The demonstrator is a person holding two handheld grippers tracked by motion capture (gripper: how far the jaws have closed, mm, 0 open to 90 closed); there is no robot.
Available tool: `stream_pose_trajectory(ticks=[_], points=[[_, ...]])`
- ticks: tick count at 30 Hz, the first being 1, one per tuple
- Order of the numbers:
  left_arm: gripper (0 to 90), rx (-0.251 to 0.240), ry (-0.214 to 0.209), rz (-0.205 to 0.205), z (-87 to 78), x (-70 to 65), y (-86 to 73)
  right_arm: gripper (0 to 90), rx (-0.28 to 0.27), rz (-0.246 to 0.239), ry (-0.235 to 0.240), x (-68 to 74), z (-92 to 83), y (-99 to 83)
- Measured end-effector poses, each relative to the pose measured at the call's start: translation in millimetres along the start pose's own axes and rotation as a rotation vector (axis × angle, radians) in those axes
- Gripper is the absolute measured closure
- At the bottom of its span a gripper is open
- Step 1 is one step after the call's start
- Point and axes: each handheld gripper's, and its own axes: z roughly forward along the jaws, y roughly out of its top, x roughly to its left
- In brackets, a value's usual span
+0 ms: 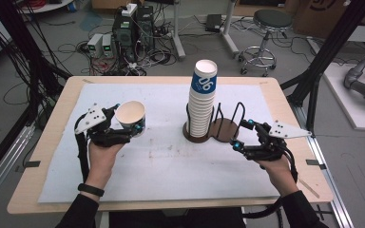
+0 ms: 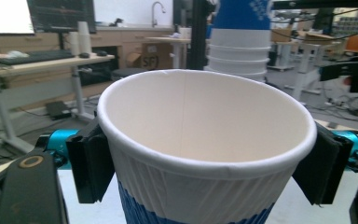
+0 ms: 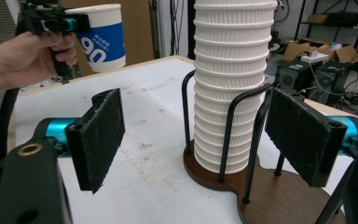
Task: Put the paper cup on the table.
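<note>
Black jaws of the left gripper (image 1: 126, 121) clamp a white-and-blue paper cup (image 1: 131, 116) upright, left of centre in the high view. Right gripper (image 1: 243, 134) gapes empty at lower right, jaws toward the wooden wire-framed holder (image 1: 224, 129). Farther up, the tall white cup stack (image 1: 202, 102) stands vertical, right of the held cup.

The cup (image 2: 205, 154) is paper, white and matt inside, with little ribs on its outside. The stack of cups (image 3: 230, 84) is ribbed paper too. The holder (image 3: 256, 186) has a smooth brown wood base and thin black metal rods. The pads (image 3: 100, 135) look black and fuzzy. The table (image 1: 66, 102) has a wood edge.
</note>
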Motion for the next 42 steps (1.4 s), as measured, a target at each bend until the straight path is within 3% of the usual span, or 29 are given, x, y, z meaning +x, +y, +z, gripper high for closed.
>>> stream_pose_trajectory(ticks=[6, 16, 19, 30, 38, 42], points=[[19.6, -0.005, 0.058, 0.003, -2.8, 14.9, -4.7, 20.3, -0.003, 0.001, -0.021, -0.3, -4.1, 0.1], [19.9, 0.008, 0.119, 0.009, 1.8, 33.8, -17.3, 20.3, 0.001, 0.018, -0.047, -3.0, -11.2, -3.2], [19.9, 0.018, 0.125, -0.02, 3.7, 40.3, -22.7, 20.3, 0.003, 0.02, -0.051, -2.8, -11.9, -4.0], [20.0, 0.056, 0.202, -0.064, 12.3, 56.9, -38.0, 20.3, 0.003, 0.017, -0.056, -0.5, -14.9, -5.6], [20.1, 0.043, 0.246, -0.08, 18.8, 62.7, -44.6, 20.3, 0.003, 0.015, -0.056, -1.6, -13.1, -5.7], [20.1, 0.037, 0.276, -0.108, 19.3, 68.9, -49.6, 20.3, 0.005, 0.018, -0.051, -2.4, -10.0, -5.1]])
